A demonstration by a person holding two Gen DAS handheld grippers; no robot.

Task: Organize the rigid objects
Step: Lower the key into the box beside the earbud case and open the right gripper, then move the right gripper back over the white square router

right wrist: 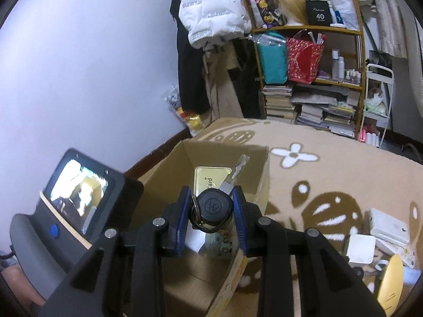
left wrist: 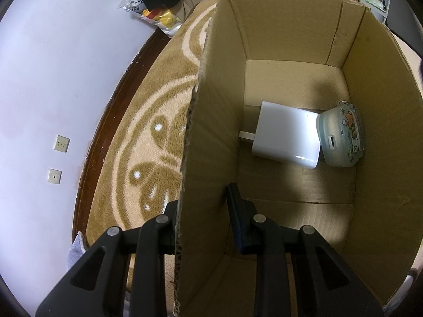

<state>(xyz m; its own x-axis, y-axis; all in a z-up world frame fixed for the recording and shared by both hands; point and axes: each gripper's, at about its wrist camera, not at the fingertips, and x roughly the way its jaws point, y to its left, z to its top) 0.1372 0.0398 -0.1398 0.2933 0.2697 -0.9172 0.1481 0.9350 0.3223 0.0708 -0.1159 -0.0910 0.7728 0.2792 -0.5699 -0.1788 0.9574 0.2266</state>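
Observation:
My left gripper (left wrist: 202, 202) is shut on the near wall of an open cardboard box (left wrist: 277, 26), with one finger outside it and one inside. On the box floor lie a white charger (left wrist: 288, 137) and a translucent cartoon-printed earbud case (left wrist: 341, 137), touching each other. My right gripper (right wrist: 211, 194) is shut on the black head of a car key (right wrist: 214, 208), whose metal blade points away from the camera. The key hangs above the open cardboard box (right wrist: 158, 174). Below it in the box lie a gold card (right wrist: 208, 178) and the earbud case (right wrist: 219, 240).
The box stands on a beige patterned carpet (right wrist: 330, 171) near a white wall. White boxes (right wrist: 388, 227), a white cube (right wrist: 361, 248) and a yellow object (right wrist: 391, 282) lie on the carpet at right. A cluttered shelf (right wrist: 309, 60) and hanging coats stand behind.

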